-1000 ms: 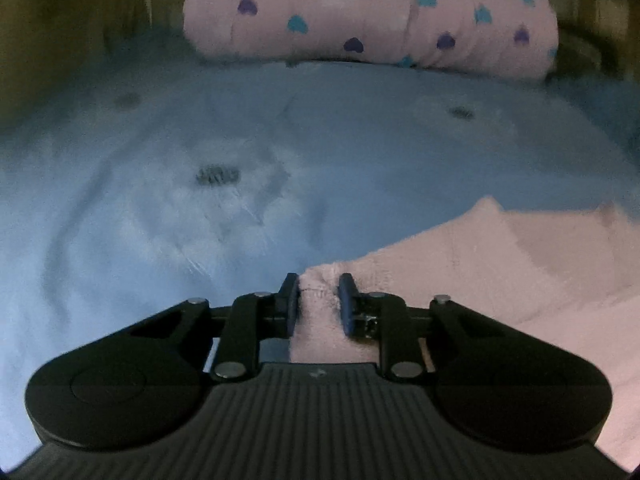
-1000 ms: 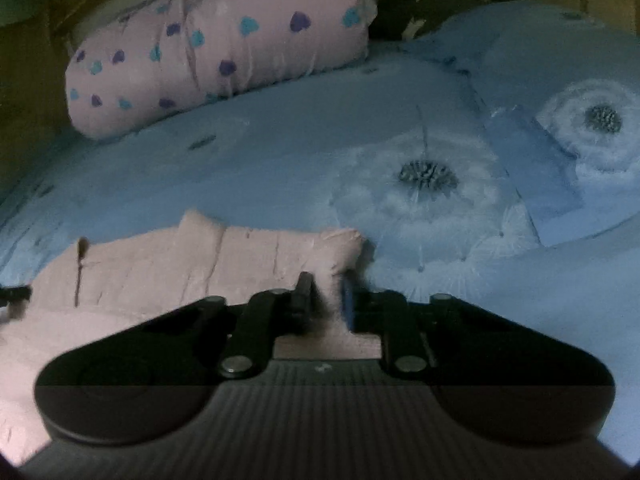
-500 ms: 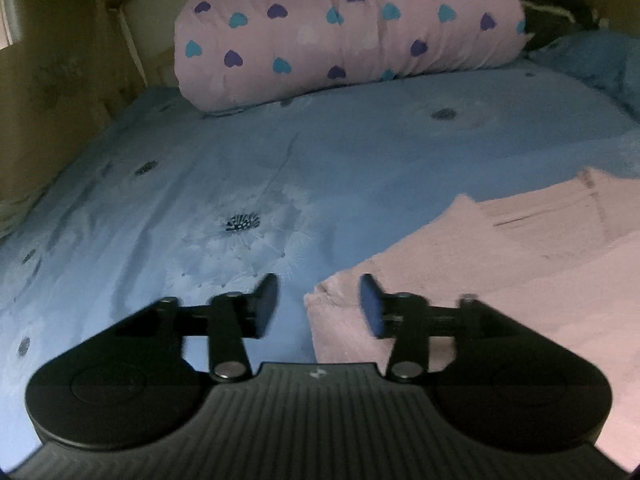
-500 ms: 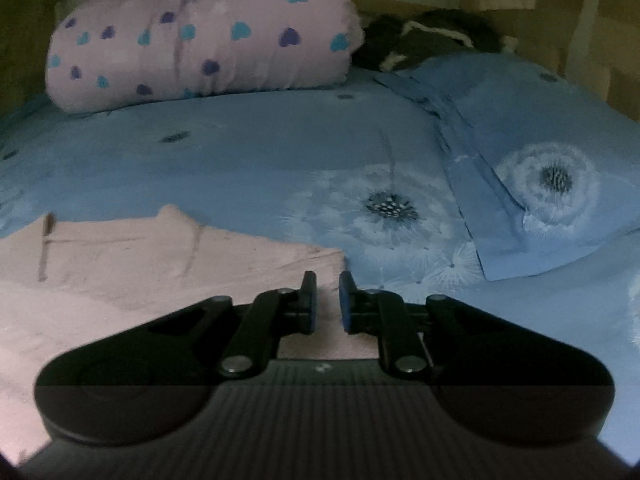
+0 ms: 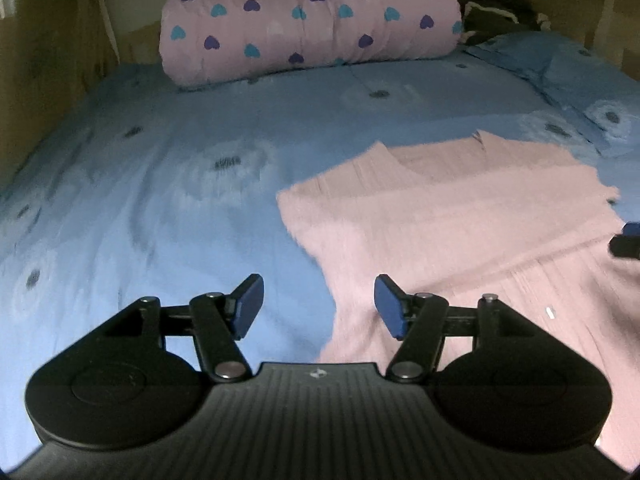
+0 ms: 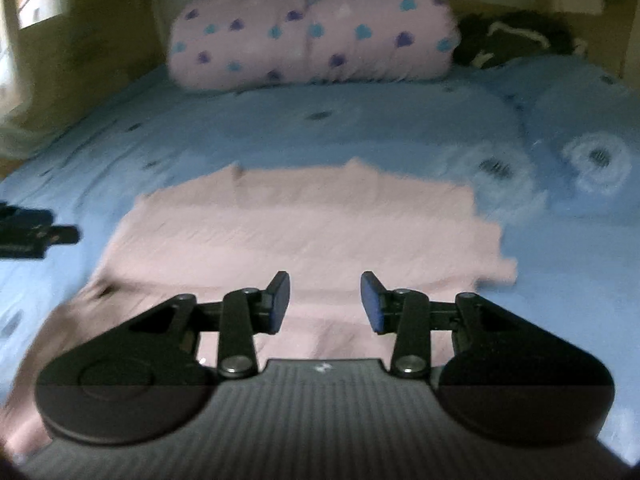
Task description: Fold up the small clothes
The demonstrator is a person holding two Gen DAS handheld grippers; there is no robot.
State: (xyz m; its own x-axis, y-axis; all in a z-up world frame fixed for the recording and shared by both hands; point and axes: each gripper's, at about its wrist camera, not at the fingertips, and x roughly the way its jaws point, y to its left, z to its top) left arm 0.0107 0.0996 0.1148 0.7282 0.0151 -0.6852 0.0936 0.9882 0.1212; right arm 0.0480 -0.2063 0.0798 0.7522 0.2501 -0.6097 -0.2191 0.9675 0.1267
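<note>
A small pale pink garment [image 5: 460,216] lies flat on the blue bedsheet [image 5: 160,200], its far part folded over the near part. It also shows in the right wrist view [image 6: 304,224]. My left gripper [image 5: 319,306] is open and empty, raised above the garment's left edge. My right gripper [image 6: 325,302] is open and empty above the garment's near middle. The right gripper's tip shows at the right edge of the left wrist view [image 5: 628,240]; the left gripper shows at the left edge of the right wrist view [image 6: 32,232].
A rolled pink quilt with blue and purple hearts [image 5: 312,16] lies at the head of the bed. A blue pillow [image 5: 580,92] lies at the right, with dark fabric [image 6: 516,40] behind it. A wall [image 5: 44,60] runs along the left.
Both grippers let go of the garment's corners, opened wide and drew back and up. The pink garment now lies folded on the sheet.
</note>
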